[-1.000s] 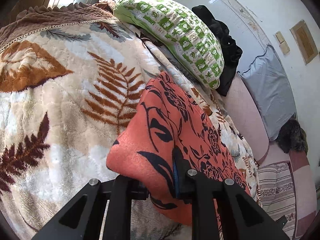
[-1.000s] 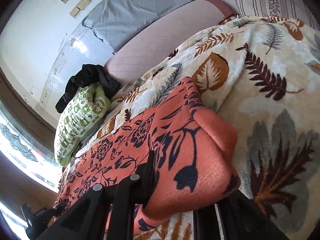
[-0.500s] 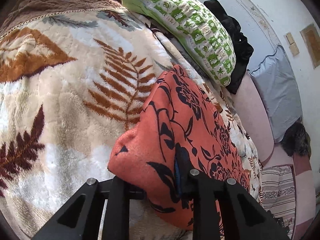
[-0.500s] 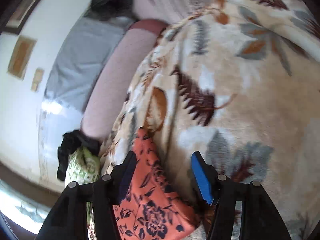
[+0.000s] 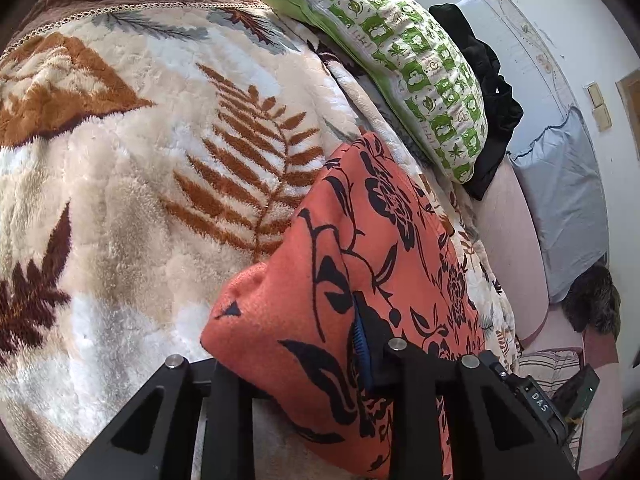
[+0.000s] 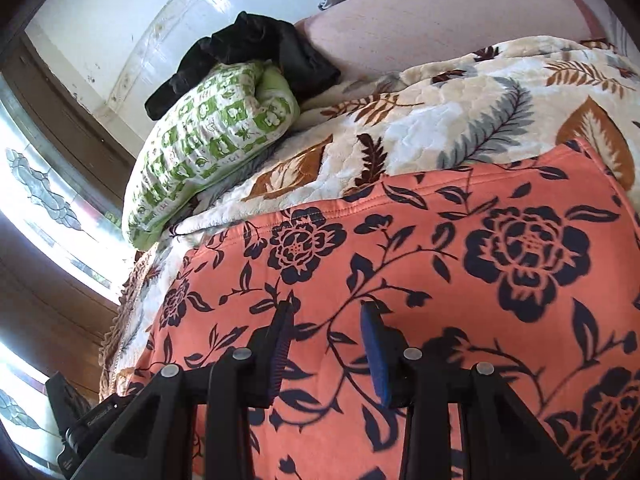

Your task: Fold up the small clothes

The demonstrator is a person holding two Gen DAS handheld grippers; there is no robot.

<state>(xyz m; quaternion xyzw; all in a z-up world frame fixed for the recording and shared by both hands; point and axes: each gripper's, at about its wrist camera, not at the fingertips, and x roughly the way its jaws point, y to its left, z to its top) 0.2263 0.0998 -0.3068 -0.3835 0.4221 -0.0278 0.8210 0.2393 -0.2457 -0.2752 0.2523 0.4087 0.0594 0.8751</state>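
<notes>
A leaf-patterned fleece blanket covers the bed in the left wrist view, where the left gripper, its jaws just easing apart, pinches the folded corner of the orange floral garment; white letters "DAS" mark a black device beside it. In the right wrist view the garment lies flat on the blanket below a green-patterned pillow, and the right gripper, just narrowing, hovers half-open over it, empty.

Leaf-print blanket on bed, green pillow, white wall, bright window

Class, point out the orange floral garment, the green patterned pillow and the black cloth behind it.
Orange floral garment [image 6: 440, 280]: right wrist view, flat printed middle.
Green patterned pillow [image 5: 404, 56]: left wrist view, its top face.
Black cloth [image 6: 256, 40]: right wrist view, bunched middle.
</notes>
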